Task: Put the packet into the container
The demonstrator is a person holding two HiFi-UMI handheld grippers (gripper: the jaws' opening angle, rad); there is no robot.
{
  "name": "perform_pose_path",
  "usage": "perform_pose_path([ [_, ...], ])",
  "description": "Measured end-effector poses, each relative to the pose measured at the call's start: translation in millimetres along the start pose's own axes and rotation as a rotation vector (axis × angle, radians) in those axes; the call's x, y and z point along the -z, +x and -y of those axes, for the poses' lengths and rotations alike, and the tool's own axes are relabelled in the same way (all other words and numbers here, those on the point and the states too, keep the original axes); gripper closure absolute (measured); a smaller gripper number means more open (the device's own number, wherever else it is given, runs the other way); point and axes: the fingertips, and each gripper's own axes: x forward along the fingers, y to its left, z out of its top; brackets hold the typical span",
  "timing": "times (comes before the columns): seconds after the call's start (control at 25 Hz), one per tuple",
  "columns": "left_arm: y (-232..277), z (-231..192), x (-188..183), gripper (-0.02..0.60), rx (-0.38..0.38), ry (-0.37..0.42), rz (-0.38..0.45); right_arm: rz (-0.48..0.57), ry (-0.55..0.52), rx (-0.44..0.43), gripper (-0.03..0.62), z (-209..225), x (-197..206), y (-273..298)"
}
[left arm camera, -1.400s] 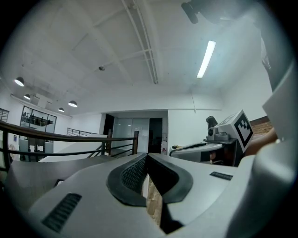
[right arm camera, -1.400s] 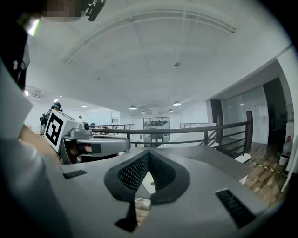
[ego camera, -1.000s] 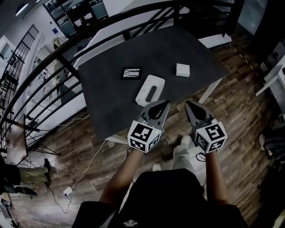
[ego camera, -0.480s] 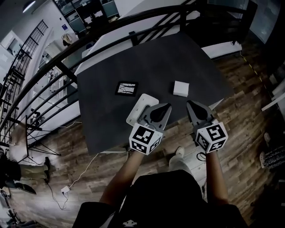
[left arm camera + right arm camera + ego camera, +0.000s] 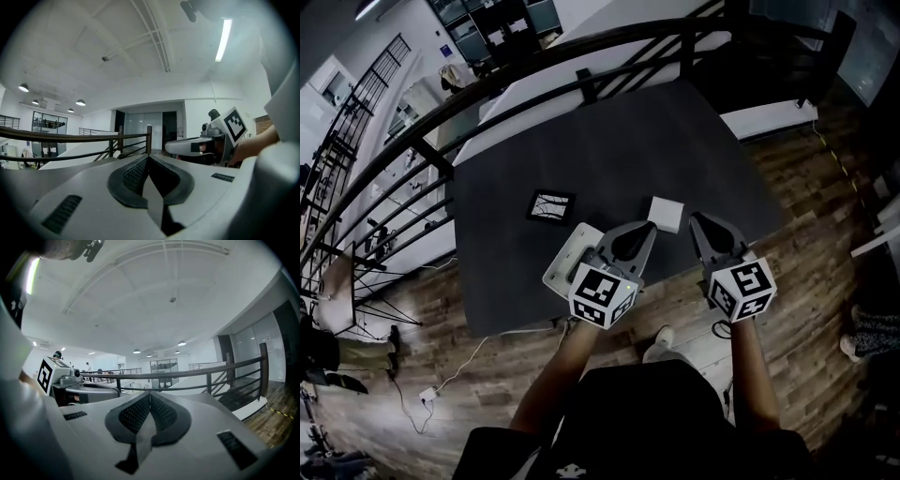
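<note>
Dark table [image 5: 694, 141] beside the mezzanine railing. Packet [image 5: 550, 205] lies flat, near-square with no clear long axis, ahead and to the left of my left gripper [image 5: 647, 228], the nearer one. Container [image 5: 565, 265] sits just nearer, partly under that gripper. Left gripper and right gripper [image 5: 698, 221]: jaws together, empty. Since a second ago I've closed in; the container was clear ahead then.

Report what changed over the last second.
Both tongs advanced over the near edge of the table: left tongs now over the white container, right tongs beside the small white box. Nothing gripped; both stay shut, empty. The black square, container and box kept their places.
</note>
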Motion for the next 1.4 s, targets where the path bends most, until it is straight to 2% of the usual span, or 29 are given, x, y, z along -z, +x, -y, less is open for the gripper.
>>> perform_pose_path([
  [0.6, 31, -37, 1, 0.575, -0.148, -0.014, -0.001, -0.008, -0.004, -0.125, 0.589, 42, 7, 24],
  [0.84, 31, -27, 18, 0.575, -0.116, -0.023, -0.042, -0.038, 0.004, -0.113, 0.589, 48, 19, 30],
  [1.12, 29, -31, 28, 0.575, -0.075, -0.032, -0.053, -0.098, -0.002, -0.093, 0.588, 47, 40, 39],
  [1.4, 28, -45, 20, 0.575, -0.040, -0.015, -0.045, -0.156, -0.092, -0.077, 0.588, 46, 41, 53],
])
